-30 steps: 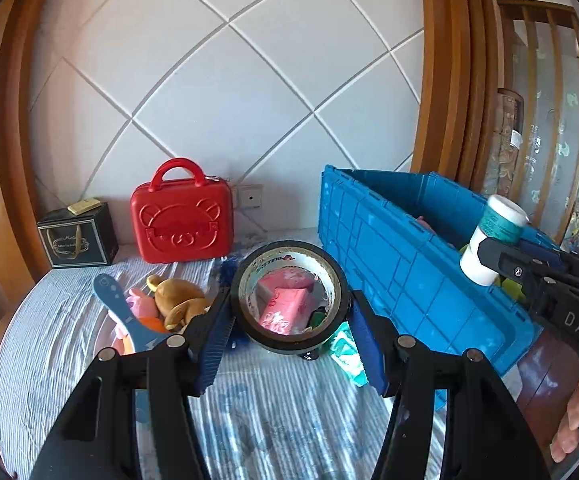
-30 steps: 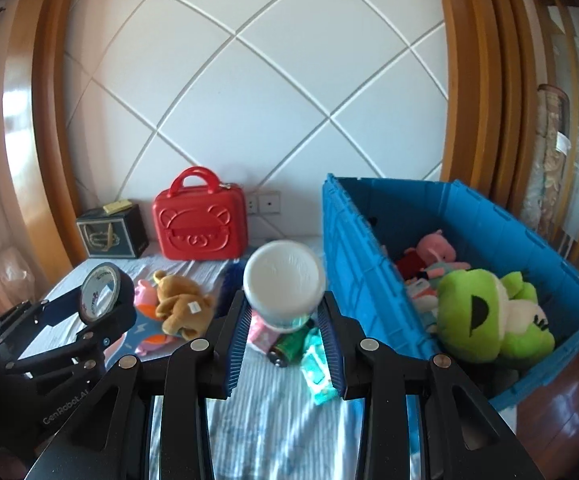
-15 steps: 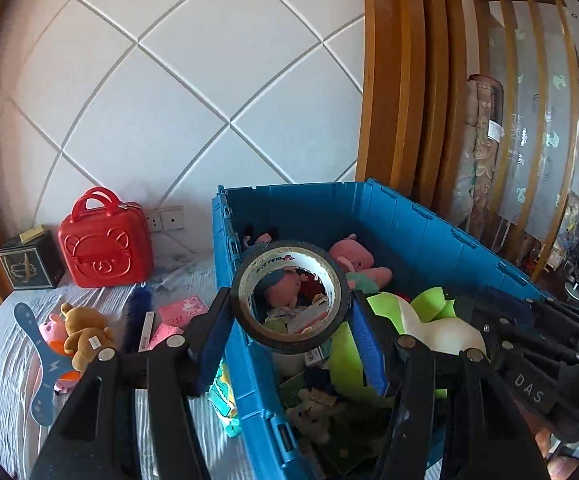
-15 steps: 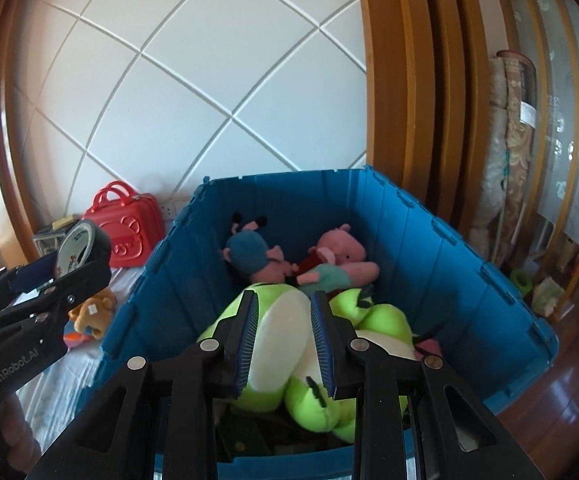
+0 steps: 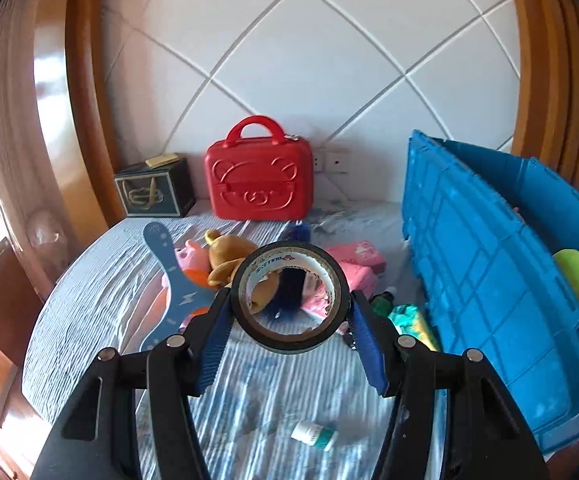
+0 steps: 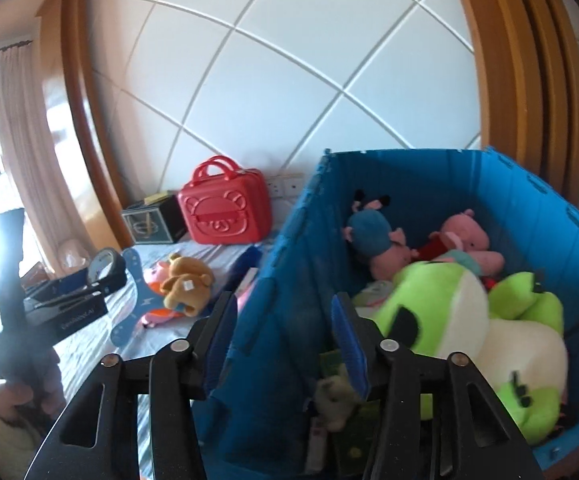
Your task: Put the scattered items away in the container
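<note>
While the left gripper (image 5: pixel 289 320) is pinching the tape roll (image 5: pixel 289 296) across its stiff, light rim above the bed, the right gripper (image 6: pixel 281 336), jaws just opening and empty, is hovering over the blue crate (image 6: pixel 529 208).

Blue crate (image 6: pixel 529 216), red case (image 5: pixel 259 184), striped cloth (image 5: pixel 101 288)

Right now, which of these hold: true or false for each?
1. The left gripper holds a roll of tape. True.
2. The right gripper grips a white bottle. False: its jaws have just been opening and nothing is between them.
3. The red case lies inside the blue crate. False: it stands on the bedsheet by the wall.
4. A green plush lies in the blue crate. True.
5. The brown teddy is in the crate. False: it lies on the bedsheet.
</note>
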Action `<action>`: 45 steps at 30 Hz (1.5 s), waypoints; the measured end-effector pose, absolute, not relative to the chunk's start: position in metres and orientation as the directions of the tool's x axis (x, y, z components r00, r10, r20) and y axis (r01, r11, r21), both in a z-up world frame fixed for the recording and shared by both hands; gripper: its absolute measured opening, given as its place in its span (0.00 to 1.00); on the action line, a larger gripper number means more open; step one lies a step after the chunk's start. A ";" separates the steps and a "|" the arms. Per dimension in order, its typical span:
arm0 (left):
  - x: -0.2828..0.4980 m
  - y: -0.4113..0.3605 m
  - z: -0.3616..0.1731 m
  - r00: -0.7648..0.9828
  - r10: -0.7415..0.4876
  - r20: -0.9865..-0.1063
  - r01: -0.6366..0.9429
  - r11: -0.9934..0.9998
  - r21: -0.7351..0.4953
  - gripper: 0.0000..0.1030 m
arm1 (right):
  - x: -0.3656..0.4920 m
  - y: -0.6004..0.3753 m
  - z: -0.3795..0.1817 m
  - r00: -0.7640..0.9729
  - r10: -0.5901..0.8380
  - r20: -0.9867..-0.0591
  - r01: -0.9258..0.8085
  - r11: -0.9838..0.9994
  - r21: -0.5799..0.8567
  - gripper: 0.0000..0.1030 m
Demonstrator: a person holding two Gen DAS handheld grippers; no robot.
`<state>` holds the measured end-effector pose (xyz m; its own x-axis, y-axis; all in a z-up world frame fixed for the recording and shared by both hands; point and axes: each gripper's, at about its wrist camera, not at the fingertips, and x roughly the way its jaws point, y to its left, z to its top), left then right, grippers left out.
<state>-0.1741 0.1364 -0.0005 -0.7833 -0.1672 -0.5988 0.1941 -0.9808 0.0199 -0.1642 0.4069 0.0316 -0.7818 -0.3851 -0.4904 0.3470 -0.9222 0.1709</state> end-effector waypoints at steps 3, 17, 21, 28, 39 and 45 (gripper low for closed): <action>-0.177 0.095 -0.026 -0.763 -0.144 -0.630 0.175 -0.985 0.014 0.55 | -0.161 0.351 0.033 -0.777 -0.413 -0.476 0.386 -0.909 0.159 0.61; -0.186 0.037 -0.194 -0.509 -0.026 -0.860 0.054 -0.999 -0.002 0.55 | -0.206 0.208 -0.168 -0.459 -0.248 -0.853 0.275 -0.953 0.129 0.61; -0.186 0.042 -0.218 -0.472 -0.019 -0.882 0.024 -1.000 0.009 0.55 | -0.211 0.206 -0.219 -0.368 -0.233 -0.900 0.258 -0.956 0.143 0.61; -0.188 0.038 -0.229 -0.458 -0.020 -0.889 0.006 -1.000 0.020 0.55 | -0.216 0.194 -0.253 -0.321 -0.235 -0.917 0.229 -0.959 0.166 0.61; -0.194 0.034 -0.224 -0.479 0.009 -0.878 -0.050 -0.999 0.017 0.55 | -0.222 0.193 -0.252 -0.375 -0.202 -0.905 0.169 -0.974 0.148 0.26; -0.201 0.028 -0.216 -0.508 0.023 -0.861 -0.076 -0.997 0.018 0.55 | -0.222 0.194 -0.233 -0.445 -0.189 -0.875 0.106 -0.982 0.158 0.78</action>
